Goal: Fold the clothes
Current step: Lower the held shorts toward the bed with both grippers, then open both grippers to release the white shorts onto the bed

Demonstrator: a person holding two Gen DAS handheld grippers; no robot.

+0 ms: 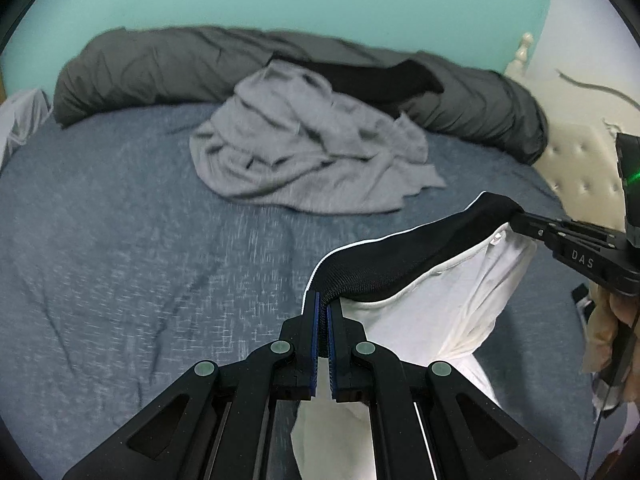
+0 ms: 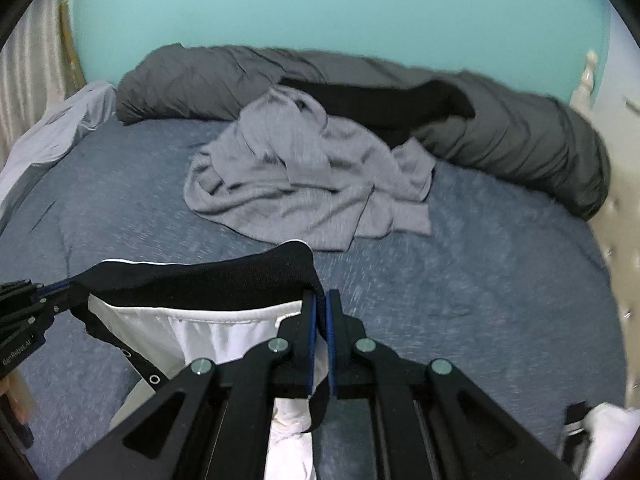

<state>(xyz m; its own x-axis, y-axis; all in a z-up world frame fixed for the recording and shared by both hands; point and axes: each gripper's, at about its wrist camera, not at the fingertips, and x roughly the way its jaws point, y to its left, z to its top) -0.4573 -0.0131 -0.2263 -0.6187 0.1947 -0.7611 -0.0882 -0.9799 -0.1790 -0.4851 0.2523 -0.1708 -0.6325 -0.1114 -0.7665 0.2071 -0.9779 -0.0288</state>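
While both grippers' jaws are clamped on its black waistband (image 1: 384, 260), a white garment (image 1: 440, 312) is being held between them, over the bed (image 1: 120, 260).

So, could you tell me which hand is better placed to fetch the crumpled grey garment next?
Neither stands out: left gripper and right gripper are both shut on the black-banded white garment; the grey garment lies centred ahead of both.

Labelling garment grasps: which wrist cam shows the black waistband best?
Right wrist: the black waistband spans from left gripper to right gripper, eyelets visible. Left wrist shows it foreshortened, curving from its own pads to the right gripper.
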